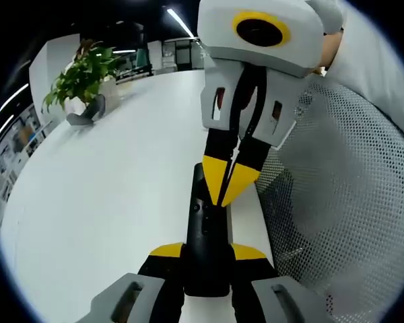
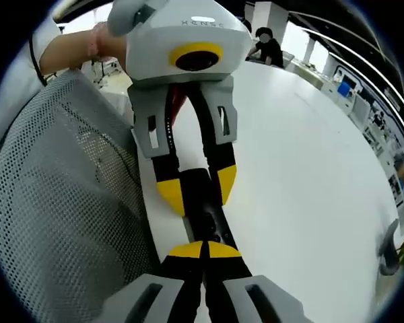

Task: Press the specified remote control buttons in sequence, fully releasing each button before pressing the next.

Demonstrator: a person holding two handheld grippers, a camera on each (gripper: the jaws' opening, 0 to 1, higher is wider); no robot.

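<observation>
The remote control, black and slim, is held lengthwise above the near edge of the white counter, and it is clamped at its near end between the yellow-tipped jaws of the left hand-held gripper. In the left gripper view, a potted plant is seen far off on the counter to the left, and a grey mesh chair back is seen to the right. The right hand-held gripper is brought down from above with its jaws closed together, their tips set on the remote's upper face. In the right gripper view, the remote is seen beyond those closed tips, with the left hand-held gripper clasping its far end.
</observation>
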